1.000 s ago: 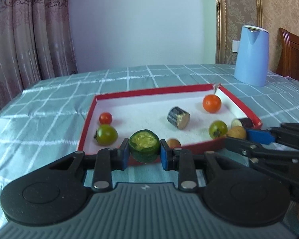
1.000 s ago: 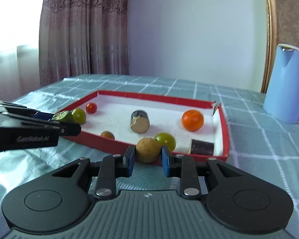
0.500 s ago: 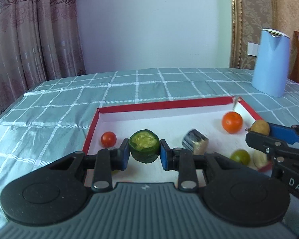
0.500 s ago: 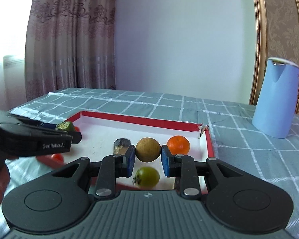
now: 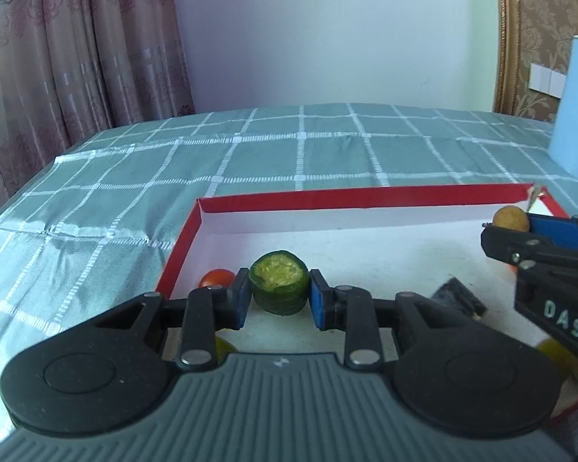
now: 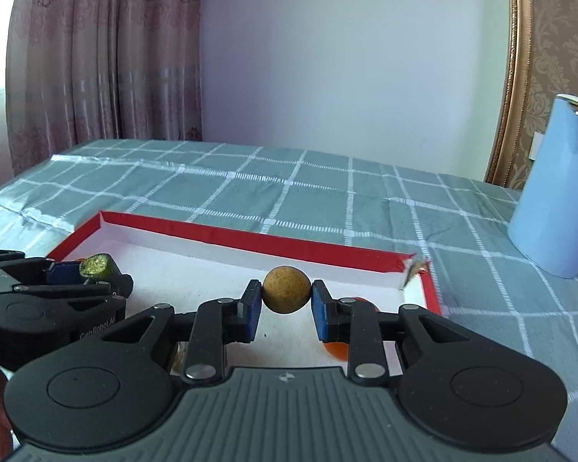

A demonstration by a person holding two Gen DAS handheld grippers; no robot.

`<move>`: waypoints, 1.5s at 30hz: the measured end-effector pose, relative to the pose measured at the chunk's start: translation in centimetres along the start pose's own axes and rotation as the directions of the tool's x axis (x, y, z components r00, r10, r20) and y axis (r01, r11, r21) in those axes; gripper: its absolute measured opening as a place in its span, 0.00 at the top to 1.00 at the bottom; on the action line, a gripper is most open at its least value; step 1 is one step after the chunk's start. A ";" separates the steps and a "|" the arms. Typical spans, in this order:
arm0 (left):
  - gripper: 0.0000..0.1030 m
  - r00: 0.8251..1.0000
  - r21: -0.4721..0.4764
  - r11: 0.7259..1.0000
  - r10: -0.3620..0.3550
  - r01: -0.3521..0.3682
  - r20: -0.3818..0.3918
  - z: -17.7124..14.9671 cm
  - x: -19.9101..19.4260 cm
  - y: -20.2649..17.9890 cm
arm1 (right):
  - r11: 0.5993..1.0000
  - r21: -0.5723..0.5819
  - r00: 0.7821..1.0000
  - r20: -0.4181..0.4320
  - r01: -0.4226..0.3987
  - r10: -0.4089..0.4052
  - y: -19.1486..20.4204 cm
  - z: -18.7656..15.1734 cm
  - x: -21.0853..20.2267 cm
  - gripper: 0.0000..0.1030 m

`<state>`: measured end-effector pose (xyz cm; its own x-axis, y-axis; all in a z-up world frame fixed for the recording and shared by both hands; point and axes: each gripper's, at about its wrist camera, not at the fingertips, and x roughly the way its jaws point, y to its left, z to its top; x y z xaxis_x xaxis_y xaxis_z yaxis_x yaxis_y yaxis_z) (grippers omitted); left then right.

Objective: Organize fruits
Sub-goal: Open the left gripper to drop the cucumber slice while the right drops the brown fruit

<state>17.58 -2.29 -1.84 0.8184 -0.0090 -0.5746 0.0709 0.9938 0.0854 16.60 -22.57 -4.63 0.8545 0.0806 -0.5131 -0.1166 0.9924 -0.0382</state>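
Your left tool (image 5: pixel 278 301) is clamping a green cucumber chunk (image 5: pixel 279 288), cut face up, jaws nearly closed on it, hovering over the left end of the red-rimmed tray (image 5: pixel 327 195). Your right tool (image 6: pixel 286 308) is pinching a round brown fruit (image 6: pixel 286 288) near the tray's far right corner. A red tomato (image 5: pixel 216 278) is sitting by the tray's left wall; an orange fruit (image 6: pixel 337 348) is peeking below the right tool. A blue jug (image 6: pixel 558 188) is standing on the counter (image 6: pixel 289 188) beyond the tray's right end.
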 end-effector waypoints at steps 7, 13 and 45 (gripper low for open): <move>0.70 1.000 -0.025 1.000 -0.005 0.004 -0.025 0.0 0.8 0.5 | 1.000 -0.014 0.997 -0.077 0.008 -0.009 0.4 0.0 2.5 0.74; 0.61 1.000 -0.001 1.000 0.019 -0.019 -0.011 -0.1 0.7 -0.1 | 1.000 -0.009 0.995 -0.103 -0.004 0.003 0.4 -0.3 3.0 0.74; 0.16 0.999 0.039 0.999 -0.017 0.016 0.033 -1.1 -1.8 -0.3 | 0.999 0.047 0.999 -0.049 0.009 -0.006 -0.6 -1.4 0.2 0.55</move>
<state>15.50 -2.43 -1.75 0.8353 -0.0295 -0.5490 0.1059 0.9885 0.1080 16.09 -23.33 -5.94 0.8295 0.0697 -0.5541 -0.0855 0.9963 -0.0027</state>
